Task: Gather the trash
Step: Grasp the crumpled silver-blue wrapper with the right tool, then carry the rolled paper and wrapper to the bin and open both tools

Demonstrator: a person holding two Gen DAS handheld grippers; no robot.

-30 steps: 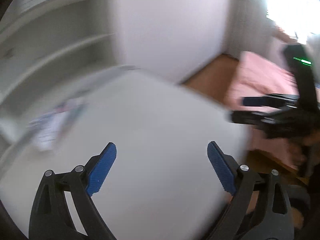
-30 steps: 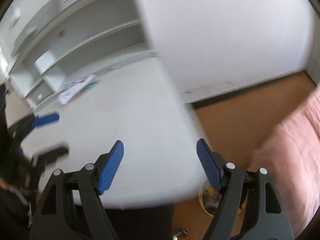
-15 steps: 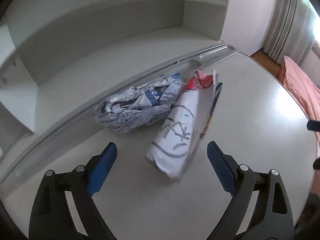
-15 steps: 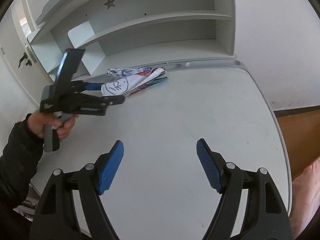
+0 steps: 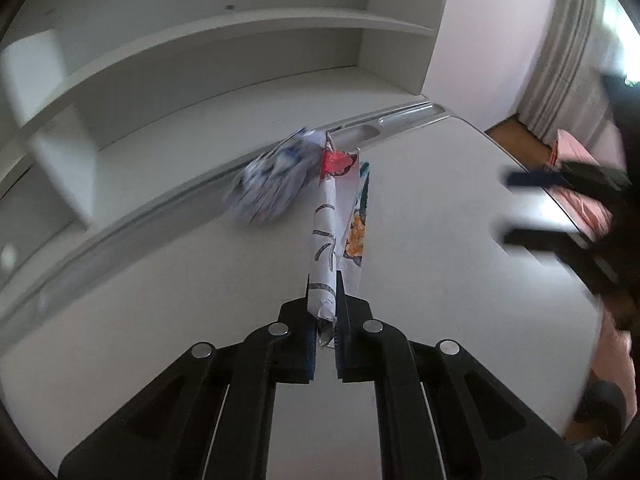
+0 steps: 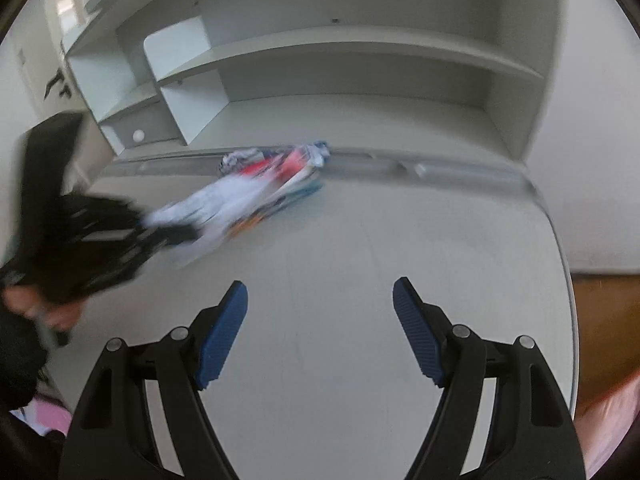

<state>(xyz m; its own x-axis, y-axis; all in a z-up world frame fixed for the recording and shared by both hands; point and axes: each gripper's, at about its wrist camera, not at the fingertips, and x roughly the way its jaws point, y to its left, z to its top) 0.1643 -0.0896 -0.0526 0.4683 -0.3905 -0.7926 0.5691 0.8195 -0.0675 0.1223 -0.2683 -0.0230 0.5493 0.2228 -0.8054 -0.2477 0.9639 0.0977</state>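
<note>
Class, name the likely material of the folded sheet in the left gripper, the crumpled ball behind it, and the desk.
Folded sheet: printed paper, creased. Crumpled ball: probably paper too, blurred. Desk: smooth matte white, perhaps laminate board.

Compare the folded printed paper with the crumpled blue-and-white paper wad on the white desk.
The folded printed paper is long and flattened, clamped in the shut left gripper; the crumpled blue-and-white paper wad is rounded and lies ungripped by the desk's rear groove. Both are printed paper.
</note>
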